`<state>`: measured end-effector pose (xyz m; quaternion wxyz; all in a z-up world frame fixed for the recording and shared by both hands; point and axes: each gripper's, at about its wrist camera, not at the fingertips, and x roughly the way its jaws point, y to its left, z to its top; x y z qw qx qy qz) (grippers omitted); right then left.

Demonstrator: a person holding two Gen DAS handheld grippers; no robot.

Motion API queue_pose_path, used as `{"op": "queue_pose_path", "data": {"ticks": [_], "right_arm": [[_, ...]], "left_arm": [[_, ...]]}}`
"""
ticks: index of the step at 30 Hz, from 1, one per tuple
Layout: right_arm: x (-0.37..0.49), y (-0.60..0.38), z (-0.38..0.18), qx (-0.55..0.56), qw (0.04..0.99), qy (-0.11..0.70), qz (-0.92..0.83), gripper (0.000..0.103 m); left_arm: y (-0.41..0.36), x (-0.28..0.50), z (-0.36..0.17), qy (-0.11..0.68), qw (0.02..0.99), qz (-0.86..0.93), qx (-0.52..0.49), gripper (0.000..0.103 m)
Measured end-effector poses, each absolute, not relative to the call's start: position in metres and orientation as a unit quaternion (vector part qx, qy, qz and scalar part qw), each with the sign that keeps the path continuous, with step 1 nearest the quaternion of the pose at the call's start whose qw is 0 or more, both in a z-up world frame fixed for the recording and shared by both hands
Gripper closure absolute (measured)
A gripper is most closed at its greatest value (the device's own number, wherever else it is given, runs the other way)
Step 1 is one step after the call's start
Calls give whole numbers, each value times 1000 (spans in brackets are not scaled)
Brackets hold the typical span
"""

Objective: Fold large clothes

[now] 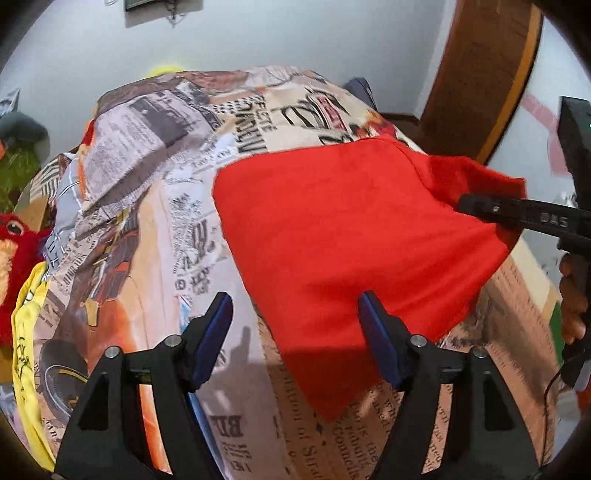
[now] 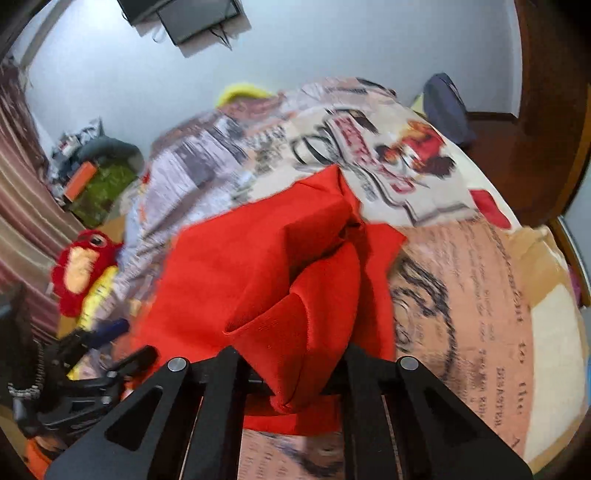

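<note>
Your room's evenly lit and pretty bright, no glare. The left claw [image 1: 295,332] drops a soft shadow on the bed cover [image 1: 147,258]. Right wrist view is smeared with motion blur; left is sharper. Both curve hard, with black corners.

One red garment [image 1: 351,229]; two grippers [image 1: 295,321] [image 2: 295,369]; one red plush toy [image 2: 79,271]; one printed bedspread [image 1: 147,229]

Home bedroom, newsprint-patterned bedspread [image 1: 155,229], plush toy [image 2: 79,271], wall-mounted TV [image 2: 199,18]
</note>
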<state>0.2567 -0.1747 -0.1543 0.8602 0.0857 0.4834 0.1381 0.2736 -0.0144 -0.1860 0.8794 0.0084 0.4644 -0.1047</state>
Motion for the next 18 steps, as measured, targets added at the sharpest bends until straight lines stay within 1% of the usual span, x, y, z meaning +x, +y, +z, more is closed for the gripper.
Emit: {"op": "queue_pose_path", "data": {"ticks": [1, 2, 4, 8, 11, 12, 15, 16, 18], "right_arm": [[260, -179, -167, 86, 853, 498, 130, 96], [261, -181, -174, 87, 849, 506, 126, 96], [261, -190, -191, 93, 837, 524, 126, 96], [255, -193, -193, 81, 837, 524, 134, 95], [250, -195, -186, 62, 846, 514, 126, 83], [247, -198, -183, 55, 852, 507, 117, 76], [243, -213, -180, 48, 860, 499, 95, 74], [242, -218, -181, 47, 858, 503, 95, 70], [240, -224, -180, 37, 857, 505, 94, 68]], "left_arm": [[-17, 273, -190, 465, 879, -104, 10, 24], [-18, 273, -193, 467, 878, -104, 10, 22], [-20, 273, -199, 477, 872, -108, 3, 21], [-22, 268, -203, 481, 870, -106, 7, 20], [-22, 265, -202, 481, 871, -101, 12, 20], [-22, 264, -202, 481, 871, -97, 13, 20], [-21, 261, -202, 481, 871, -95, 11, 20], [-21, 261, -201, 481, 871, -94, 9, 20], [-22, 260, -200, 479, 873, -90, 9, 20]]}}
